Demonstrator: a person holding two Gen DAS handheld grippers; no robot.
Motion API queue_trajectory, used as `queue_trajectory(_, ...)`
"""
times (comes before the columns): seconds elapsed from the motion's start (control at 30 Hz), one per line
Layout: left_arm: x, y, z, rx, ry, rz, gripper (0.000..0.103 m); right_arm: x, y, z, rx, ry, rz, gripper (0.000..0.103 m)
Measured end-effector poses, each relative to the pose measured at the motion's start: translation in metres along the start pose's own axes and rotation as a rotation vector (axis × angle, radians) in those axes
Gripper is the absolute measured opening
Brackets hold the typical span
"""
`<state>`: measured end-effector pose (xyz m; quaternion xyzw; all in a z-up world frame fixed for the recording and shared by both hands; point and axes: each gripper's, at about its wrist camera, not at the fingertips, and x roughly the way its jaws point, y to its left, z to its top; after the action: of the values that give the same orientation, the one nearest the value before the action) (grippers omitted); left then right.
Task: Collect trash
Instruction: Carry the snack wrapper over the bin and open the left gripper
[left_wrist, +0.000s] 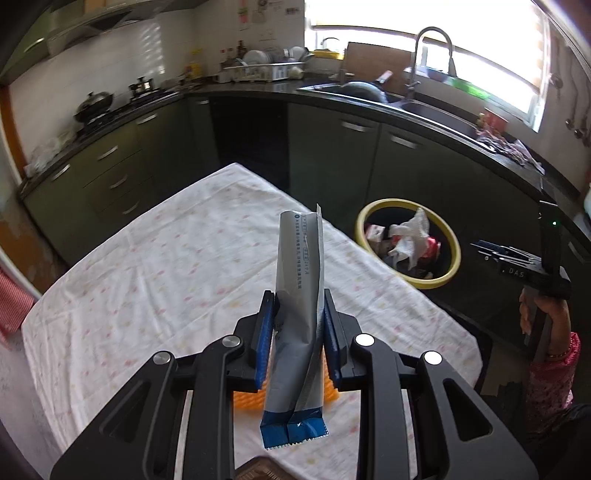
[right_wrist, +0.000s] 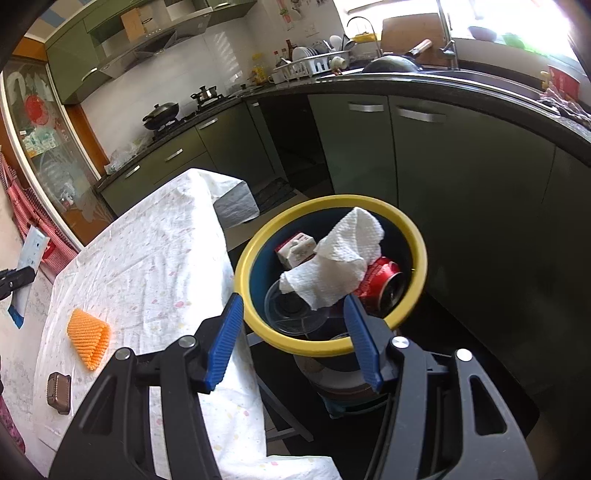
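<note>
Wrapper on its way, two items left beside the bin

Our left gripper (left_wrist: 298, 325) clamps the grey-and-blue wrapper (left_wrist: 299, 295); the right gripper (right_wrist: 293, 339) gapes empty above the yellow-rimmed bin (right_wrist: 255, 314), already holding a paper towel (right_wrist: 332, 266) and a red can (right_wrist: 380, 280); left of the bin, an orange ridged piece (right_wrist: 88, 338) and a brown object (right_wrist: 58, 392) remain on the tabletop (right_wrist: 147, 258).

Table under white speckled cloth, two small things on it

Table covered by a wrinkled white cloth with faint pink and yellow flecks (right_wrist: 155, 258); cloth hangs over the far end and over the edge nearest the bin; orange ribbed cone-shaped piece (right_wrist: 88, 338) lies on its side near the table's left part in the right wrist view; small brown ridged rectangular object (right_wrist: 58, 392) lies flat just nearer the camera than it, apart from it; left wrist view shows the same cloth (left_wrist: 155, 266) otherwise bare, orange piece (left_wrist: 242, 400) partly hidden.
</note>
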<state>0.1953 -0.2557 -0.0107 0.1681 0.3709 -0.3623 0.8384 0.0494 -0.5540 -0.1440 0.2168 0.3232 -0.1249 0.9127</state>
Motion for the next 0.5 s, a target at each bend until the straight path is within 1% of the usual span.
queue_trajectory(0.2,0.068,-0.074,0.063,0.126,0.052,-0.150,0.025,-0.007,-0.040,-0.007,0.077,-0.013,-0.030,0.054)
queue_trajectory(0.33,0.116,-0.121,0.095,0.227,0.071,-0.172,0.026,-0.009,-0.063,-0.013,0.123,-0.012,-0.039,0.054)
queue_trajectory(0.5,0.182,-0.167,0.122,0.301,0.108,-0.171,0.028,-0.007,-0.085,-0.019,0.169,-0.004,-0.050,0.054)
